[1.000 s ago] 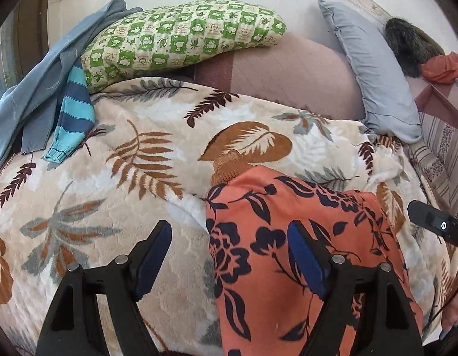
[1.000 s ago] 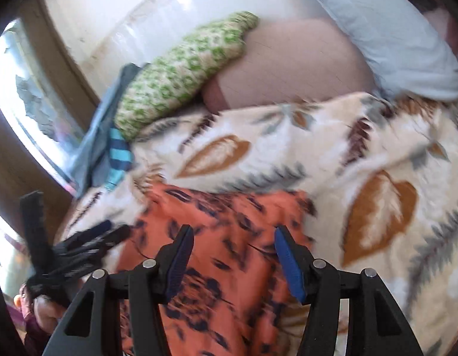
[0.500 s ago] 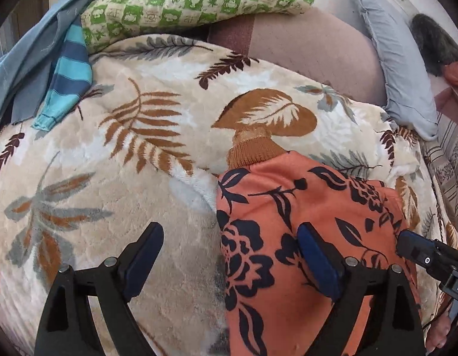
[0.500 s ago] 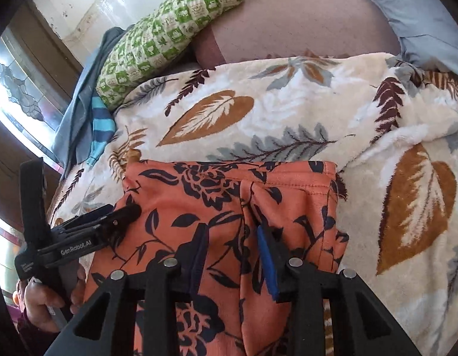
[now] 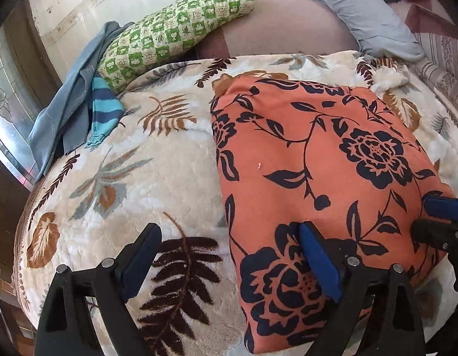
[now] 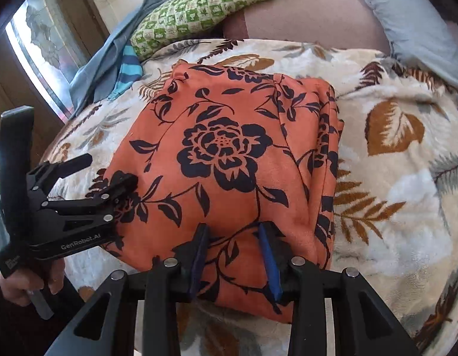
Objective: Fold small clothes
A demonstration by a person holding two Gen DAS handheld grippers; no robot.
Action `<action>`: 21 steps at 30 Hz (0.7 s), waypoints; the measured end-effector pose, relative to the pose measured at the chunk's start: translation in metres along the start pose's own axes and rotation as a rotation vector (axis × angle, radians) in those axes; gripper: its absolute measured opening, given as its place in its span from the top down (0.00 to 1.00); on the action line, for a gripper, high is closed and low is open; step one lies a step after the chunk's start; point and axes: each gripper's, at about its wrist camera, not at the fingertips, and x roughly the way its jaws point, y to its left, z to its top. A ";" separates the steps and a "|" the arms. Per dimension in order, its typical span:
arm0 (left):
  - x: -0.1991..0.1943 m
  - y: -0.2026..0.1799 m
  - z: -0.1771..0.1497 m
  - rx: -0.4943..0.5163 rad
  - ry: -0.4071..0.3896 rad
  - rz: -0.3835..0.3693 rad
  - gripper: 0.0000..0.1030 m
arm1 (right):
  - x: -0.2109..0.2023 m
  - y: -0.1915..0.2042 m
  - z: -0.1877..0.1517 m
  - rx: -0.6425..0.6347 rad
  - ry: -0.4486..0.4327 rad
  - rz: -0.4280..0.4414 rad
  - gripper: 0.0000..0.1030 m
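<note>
An orange garment with a dark floral print (image 5: 315, 160) lies folded on a leaf-patterned blanket (image 5: 157, 160). It also fills the middle of the right wrist view (image 6: 229, 154). My left gripper (image 5: 229, 261) is open; one finger rests on the garment's near left part, the other on the blanket. It shows from the side in the right wrist view (image 6: 113, 172). My right gripper (image 6: 233, 255) is partly closed, its jaws a hand's width apart, pressed onto the garment's near edge. Its tips show in the left wrist view (image 5: 442, 219).
A green checked pillow (image 5: 175, 32), a grey-blue pillow (image 5: 359, 12) and a brown cushion (image 5: 282, 26) lie at the back. Blue clothes and a striped sleeve (image 5: 104, 109) hang at the bed's left edge by a window (image 6: 42, 38).
The garment now lies folded over with a smooth top face. Both grippers have drawn back toward its near edge. The right gripper's jaws have opened a little.
</note>
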 end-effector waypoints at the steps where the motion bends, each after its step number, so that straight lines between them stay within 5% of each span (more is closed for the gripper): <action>1: -0.006 0.002 0.001 -0.015 0.007 -0.009 0.09 | -0.006 0.000 0.000 0.020 -0.002 0.014 0.63; 4: -0.032 0.006 -0.012 -0.064 -0.016 -0.012 0.09 | -0.030 -0.008 -0.011 0.081 -0.037 0.074 0.63; 16: -0.155 0.010 -0.041 -0.162 -0.158 0.103 0.08 | -0.138 -0.001 -0.053 0.116 -0.228 0.031 0.63; 19: -0.185 0.016 -0.043 -0.184 -0.217 0.125 0.05 | -0.165 0.011 -0.060 0.112 -0.300 0.024 0.40; 21: -0.200 0.020 -0.044 -0.201 -0.250 0.134 0.05 | -0.181 0.020 -0.064 0.107 -0.341 0.031 0.39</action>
